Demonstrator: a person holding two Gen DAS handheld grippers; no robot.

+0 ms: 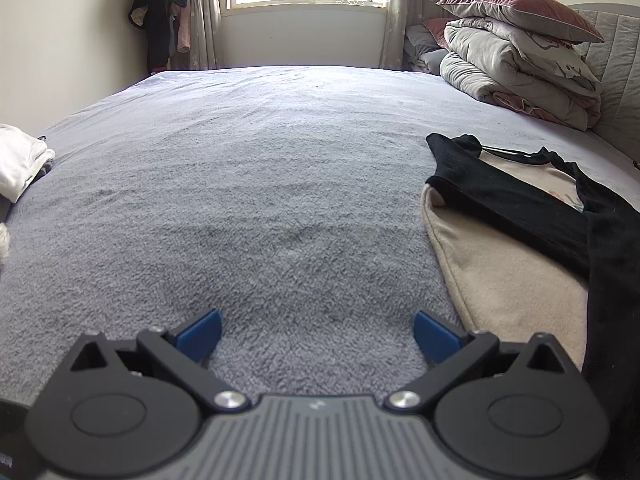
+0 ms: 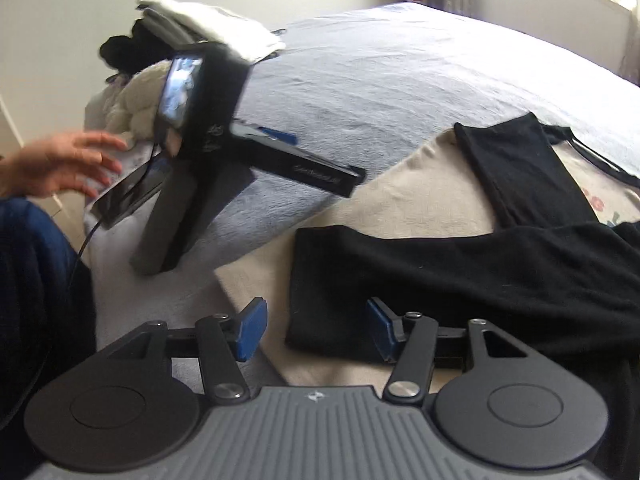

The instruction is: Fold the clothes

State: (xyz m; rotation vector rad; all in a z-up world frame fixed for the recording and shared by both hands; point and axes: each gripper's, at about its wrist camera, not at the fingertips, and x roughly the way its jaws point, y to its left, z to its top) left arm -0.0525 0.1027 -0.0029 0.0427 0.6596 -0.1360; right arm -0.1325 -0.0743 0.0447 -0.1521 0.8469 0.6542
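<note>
Left wrist view: left gripper (image 1: 318, 334) spread wide, empty, above grey bedspread (image 1: 248, 184). One beige garment (image 1: 508, 284) with two black sleeves (image 1: 520, 200) at right edge; one white folded pile (image 1: 18, 164) far left; one bedding stack (image 1: 524, 64) upper right.

Right wrist view: right gripper (image 2: 316, 328) parted, holding nothing, one fingertip (image 2: 382, 326) on nearer black sleeve (image 2: 460, 280). Left gripper body mid-left, one bare hand (image 2: 60, 164) beside it.

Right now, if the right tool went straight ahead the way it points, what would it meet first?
Most likely the black sleeve lying on the beige garment: the open right tool already straddles the sleeve's cuff end. Whether it touches yet is unclear.
</note>
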